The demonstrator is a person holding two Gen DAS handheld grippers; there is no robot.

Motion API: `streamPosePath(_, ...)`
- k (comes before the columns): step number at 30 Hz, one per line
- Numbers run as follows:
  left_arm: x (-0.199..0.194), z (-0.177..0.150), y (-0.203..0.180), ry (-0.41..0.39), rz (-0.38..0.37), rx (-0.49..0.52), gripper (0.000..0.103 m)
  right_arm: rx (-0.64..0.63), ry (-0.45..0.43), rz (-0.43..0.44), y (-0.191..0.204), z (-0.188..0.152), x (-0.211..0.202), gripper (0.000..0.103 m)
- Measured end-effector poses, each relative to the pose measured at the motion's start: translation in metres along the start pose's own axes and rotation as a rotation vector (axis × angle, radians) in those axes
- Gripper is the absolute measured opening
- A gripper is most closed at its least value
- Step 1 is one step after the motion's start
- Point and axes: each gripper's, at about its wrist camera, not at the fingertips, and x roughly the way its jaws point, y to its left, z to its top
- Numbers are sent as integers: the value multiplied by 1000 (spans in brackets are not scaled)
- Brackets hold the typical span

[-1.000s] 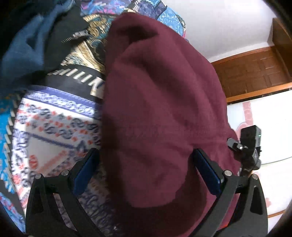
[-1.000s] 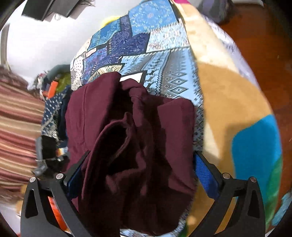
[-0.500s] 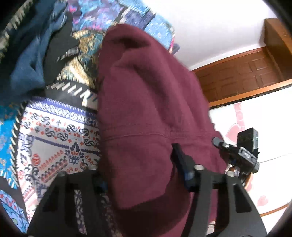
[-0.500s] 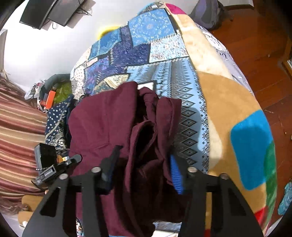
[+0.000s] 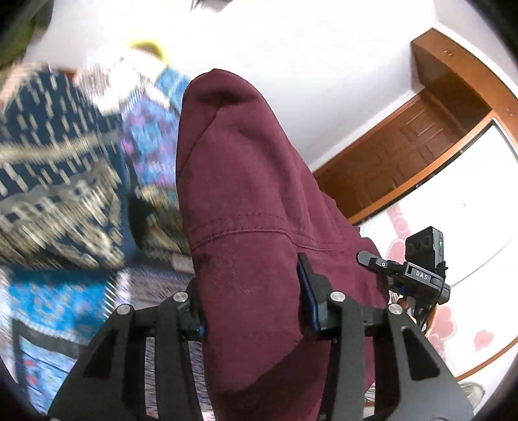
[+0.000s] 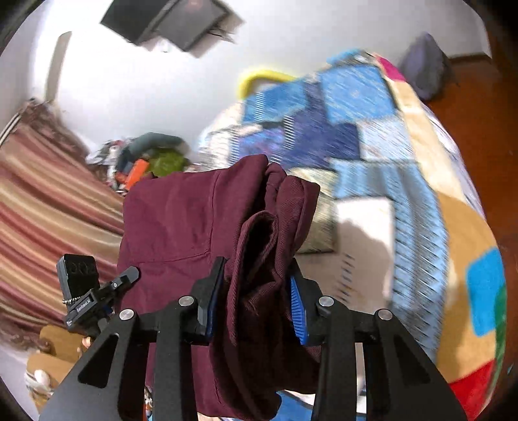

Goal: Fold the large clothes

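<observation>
1. Your left tongs (image 5: 252,301) are pinching the maroon garment (image 5: 246,181): both blue pads press into the cloth, w/ a thick fold bulging up btw them.
2. Your right tongs (image 6: 257,304) are pinching the same garment (image 6: 181,223); a bunched, ribbed roll of fabric sits clamped btw the pads, and one blue ridged pad (image 6: 296,311) shows on the right side.
3. The garment is lifted off the bed, hanging from both tongs. In the left wrist view it rises as a tall rounded hump w/ a stitched seam running across it just above the pads.
4. In the right wrist view the flat panel spreads toward the left tongs' camera block (image 6: 79,275), which sits just beside the cloth's left edge; the rolled part droops down below the tongs.
5. From the left side you see the right tongs' camera block (image 5: 424,259) just beside the garment's right edge.
6. Below and behind the garment lies the bed w/ a patchwork cover (image 6: 372,136) in blues, tan and white; it's motion-blurred in both views.
7. A dark patterned cloth pile (image 5: 55,168) lies on the bed's left part, blurred too.
8. Bkgd: white wall, wooden door frame (image 5: 430,129), striped curtain (image 6: 48,200), a dark screen (image 6: 174,22) on the wall.
</observation>
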Motion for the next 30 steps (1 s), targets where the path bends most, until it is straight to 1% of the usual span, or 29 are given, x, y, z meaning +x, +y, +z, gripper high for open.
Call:
streamPosePath(4, -56, 26, 8, -84, 25, 54, 44, -60, -21, 55, 45, 14, 24, 33)
streamPosePath(6, -77, 39, 15, -117, 40, 69, 43, -91, -29, 75, 66, 21, 39, 33)
streamPosePath(8, -95, 54, 25, -147, 56, 76, 43, -108, -33, 92, 82, 26, 51, 33)
streamPosePath(13, -128, 93, 62, -213, 106, 96, 44, -157, -36, 131, 127, 44, 100, 33)
streamPosePath(15, -131, 102, 82, -221, 131, 101, 44, -172, -31, 141, 139, 48, 124, 33)
streamPosePath(16, -132, 108, 98, -222, 146, 87, 44, -159, -36, 105, 142, 49, 135, 33)
streamPosePath(17, -133, 110, 111, -219, 154, 71, 44, -162, -25, 104, 145, 49, 147, 33)
streamPosePath(20, -118, 122, 165, -185, 194, -6, 44, -141, 33, 86, 144, 48, 200, 32)
streamPosePath(21, -110, 124, 187, -165, 212, -38, 44, -125, 55, 64, 139, 47, 221, 32)
streamPosePath(23, -93, 123, 229, -114, 259, -97, 47, -98, 109, 26, 123, 43, 266, 33)
streamPosePath(25, -77, 119, 263, -84, 280, -125, 57, -69, 148, 8, 109, 39, 295, 35)
streamPosePath(27, -70, 115, 284, -74, 261, -148, 63, -60, 150, 14, 97, 37, 309, 37)
streamPosePath(29, -69, 112, 297, -80, 222, -162, 68, -86, 126, -1, 96, 35, 307, 39)
streamPosePath(30, -69, 111, 298, -82, 217, -162, 71, -98, 124, -8, 97, 35, 304, 40)
